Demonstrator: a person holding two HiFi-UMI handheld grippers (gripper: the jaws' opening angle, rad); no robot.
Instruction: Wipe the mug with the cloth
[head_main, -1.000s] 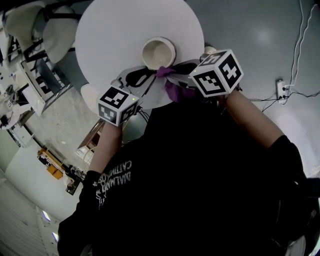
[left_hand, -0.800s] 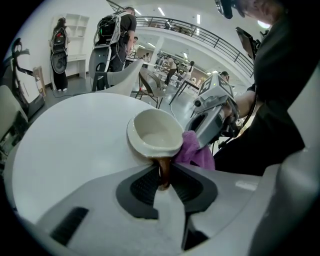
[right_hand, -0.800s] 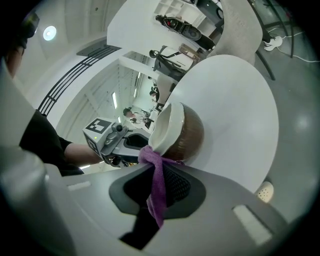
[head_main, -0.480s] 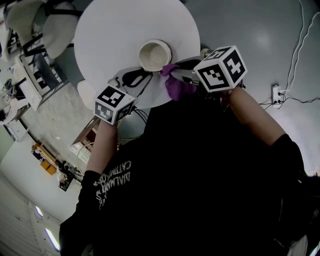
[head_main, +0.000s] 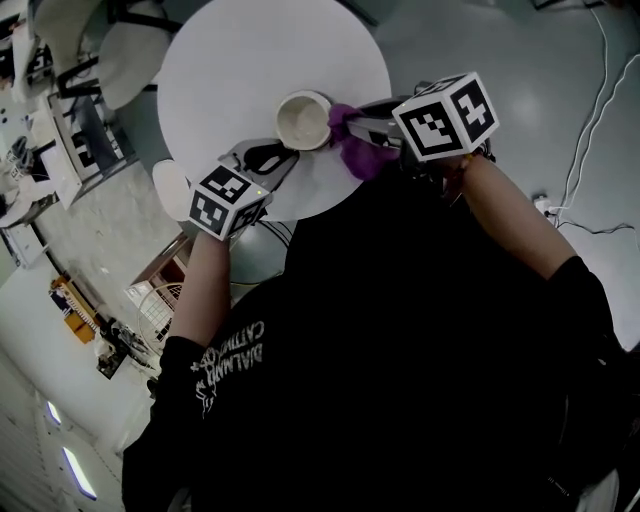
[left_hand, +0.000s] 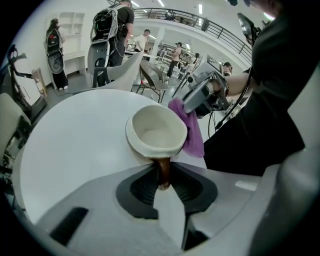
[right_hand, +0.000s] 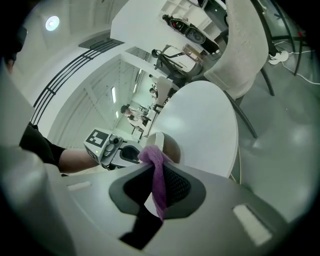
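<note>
**Mug held by its handle, cloth at its side wall: wipe contact in place**

Left gripper: jaws closed on the brown handle of the cream mug. The pads press the handle from both sides. The mug stands upright on the round white table, mouth up and apparently empty. It lies directly ahead of these jaws, with the handle pointing straight back into them.

Right gripper: jaws closed on a purple cloth. A bunched end stands out past the fingertips and a tail hangs below them.

Governing relation: the cloth meets the mug on the side wall facing the right gripper, about a quarter turn round from the handle. In the right gripper view the mug sits just beyond the bunched end, seemingly touching it. The two grippers face the mug from adjoining sides, near each other but apart.

Judgement: the right hand is placed to do the wiping while the left steadies the mug. The stroke would need to run round the upright wall or up to the rim. The far side is out of the cloth's reach unless the mug is turned.

Risk: a sideways push against the single hold on the handle could pivot or tip the mug.
</note>
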